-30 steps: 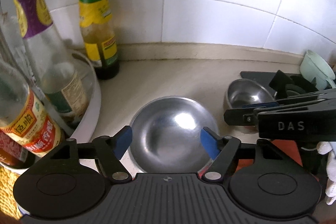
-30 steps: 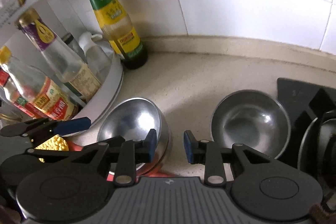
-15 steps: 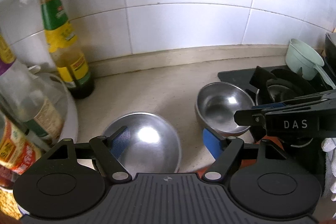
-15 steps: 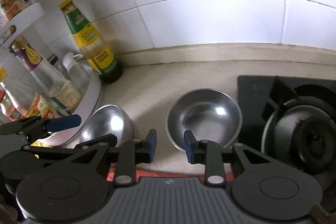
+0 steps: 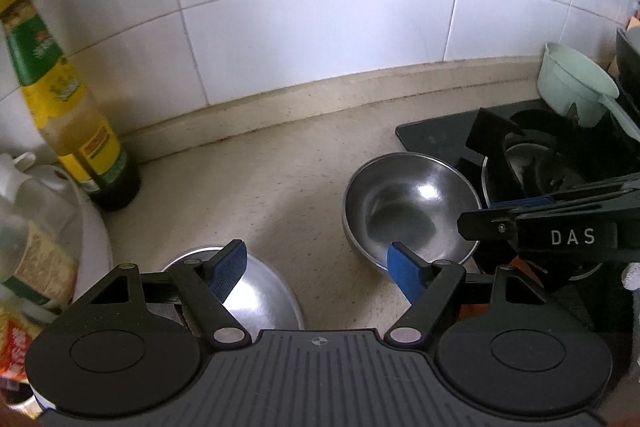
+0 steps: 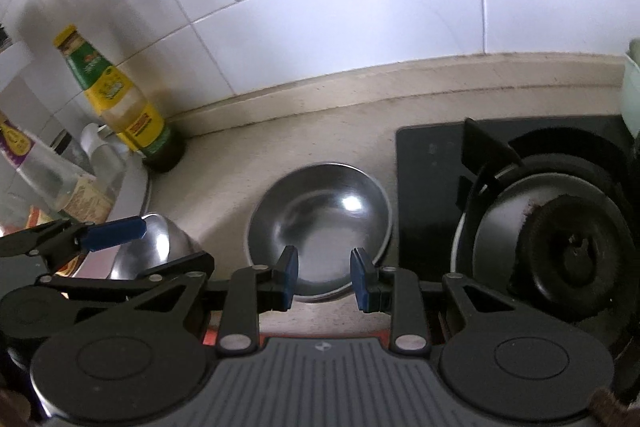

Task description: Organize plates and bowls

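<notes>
Risk first, as a judgement: the right gripper [image 6: 324,277], fingers partly open and holding nothing, hovers at the near rim of the upright bowl [image 6: 319,217] beside the stove [image 6: 424,187]; a shallow bite on that slick steel rim could slip, or knock the bowl against the stove; the left gripper [image 5: 318,267], wide open and empty, sits over the upturned bowl [image 5: 248,297] near the bottle [image 5: 68,99], whose dome offers no edge; against a second ago, both cameras have pulled right and the right fingers have spread.

two steel bowls [image 5: 412,211] on counter [image 5: 288,183]
</notes>
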